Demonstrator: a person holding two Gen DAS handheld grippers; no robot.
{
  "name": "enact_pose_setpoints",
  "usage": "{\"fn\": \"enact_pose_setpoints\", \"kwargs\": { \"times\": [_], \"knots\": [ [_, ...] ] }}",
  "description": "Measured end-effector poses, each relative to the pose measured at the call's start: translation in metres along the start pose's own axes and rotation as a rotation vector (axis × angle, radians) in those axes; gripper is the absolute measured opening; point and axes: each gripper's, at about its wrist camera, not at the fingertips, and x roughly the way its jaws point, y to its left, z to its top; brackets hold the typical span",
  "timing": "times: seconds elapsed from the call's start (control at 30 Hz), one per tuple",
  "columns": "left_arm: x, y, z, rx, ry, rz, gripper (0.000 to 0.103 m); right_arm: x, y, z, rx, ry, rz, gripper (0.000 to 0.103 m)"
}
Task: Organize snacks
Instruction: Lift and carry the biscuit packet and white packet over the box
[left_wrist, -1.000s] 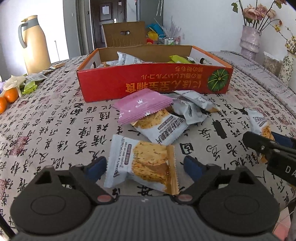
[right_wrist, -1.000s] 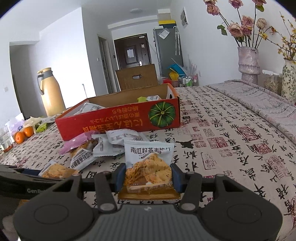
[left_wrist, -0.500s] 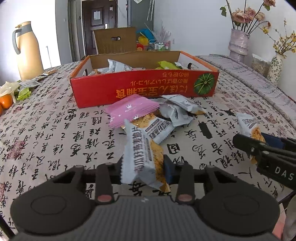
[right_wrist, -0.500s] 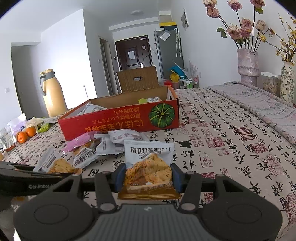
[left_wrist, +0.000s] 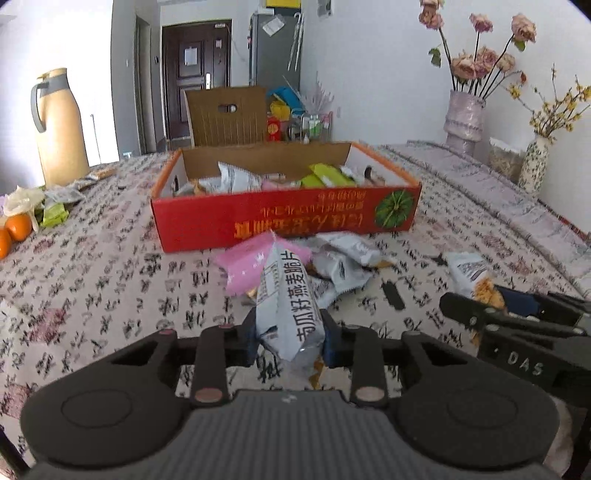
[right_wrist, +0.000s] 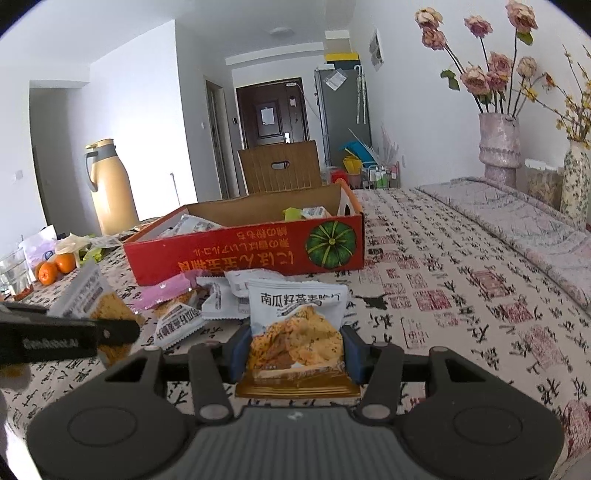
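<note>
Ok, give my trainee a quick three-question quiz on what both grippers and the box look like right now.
1. True or false: the left gripper is shut on a snack packet.
2. What does the right gripper hold? A) an orange B) a crisp packet C) nothing
3. Fill in: the red box on the table already has ____ inside.

Key:
1. True; its packet is held edge-on.
2. B; the packet faces the camera.
3. Snack packets, white and green ones.

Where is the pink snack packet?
In the left wrist view, the pink snack packet lies on the tablecloth, just before the red box, beside grey packets.
</note>
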Motion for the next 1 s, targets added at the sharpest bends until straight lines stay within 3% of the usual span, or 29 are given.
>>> {"fn": "enact_pose_setpoints", "kwargs": {
  "times": [0.63,1.0],
  "knots": [
    [0.011,0.004,0.075,0.004,-0.16,0.018,0.032,0.037,0.009,0.06,-0.054,-0.102,-0.004,0.051],
    [0.045,0.017,0.116,-0.006,-0.188,0.036,0.032,0.081,0.02,0.099,-0.071,-0.131,0.018,0.051]
  ]
}}
